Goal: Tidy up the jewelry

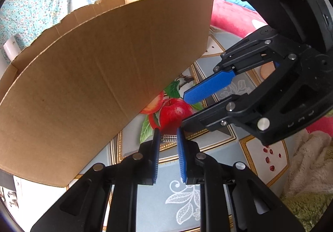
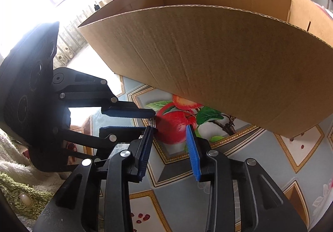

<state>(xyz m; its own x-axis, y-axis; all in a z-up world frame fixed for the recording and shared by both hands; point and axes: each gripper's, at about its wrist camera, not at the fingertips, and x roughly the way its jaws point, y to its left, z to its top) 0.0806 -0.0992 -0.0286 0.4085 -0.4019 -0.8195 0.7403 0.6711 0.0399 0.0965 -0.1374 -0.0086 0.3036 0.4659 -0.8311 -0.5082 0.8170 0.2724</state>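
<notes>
Between the tips of the left gripper (image 1: 168, 135), a small silver beaded jewelry piece (image 1: 169, 138) is pinched in narrow jaws, low over a tablecloth (image 1: 183, 171) printed with a red apple. Just beside it on the right, the right gripper (image 2: 170, 130) stands partly open, holding nothing. Beyond both tools rises a cardboard box (image 1: 100, 78).

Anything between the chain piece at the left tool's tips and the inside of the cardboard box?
Yes. The cardboard box turns its tall near wall toward the chain piece in the left tool, so the piece would have to go over the rim. The open right tool sits close by on the other side, not in that path.
</notes>
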